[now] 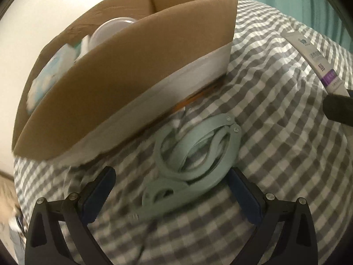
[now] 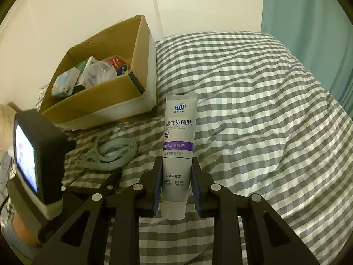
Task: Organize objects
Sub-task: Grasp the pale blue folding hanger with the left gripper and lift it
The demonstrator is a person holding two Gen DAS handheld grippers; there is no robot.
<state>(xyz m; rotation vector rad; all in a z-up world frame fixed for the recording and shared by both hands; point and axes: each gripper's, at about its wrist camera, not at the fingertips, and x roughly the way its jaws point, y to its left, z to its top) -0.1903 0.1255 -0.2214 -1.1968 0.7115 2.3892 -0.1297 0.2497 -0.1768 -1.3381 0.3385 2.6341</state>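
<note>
The open brown cardboard box with a white band round its base (image 2: pixel 97 88) sits on the grey-and-white checked bed cover (image 2: pixel 253 110) at the left, against the cream wall. It already holds a clear round plastic tub (image 2: pixel 99 74), a pale blue packet (image 2: pixel 65 84) and a red-labelled tin (image 2: pixel 118 64), among other bits.

Just in front of the box lies the pale green folding plastic hanger (image 1: pixel 194 154), flat on the cover. The left tongs (image 1: pixel 172 190) are spread wide, one pad on either side of the hanger's lower end, though the blur makes it hard to say whether either pad touches it. To take it well, they should probably close across the thick hooked end and not the thin loops, which could flex or unfold, and avoid pinching cloth underneath.

Further right, the right tongs (image 2: pixel 176 187) are pinching the grey tube of toothpaste with a purple band (image 2: pixel 179 145) near its cap end, clear of the bed. Its path to the box looks open, but the left handset's dark body (image 2: pixel 39 154) stands between, so one arm should likely give way first.
</note>
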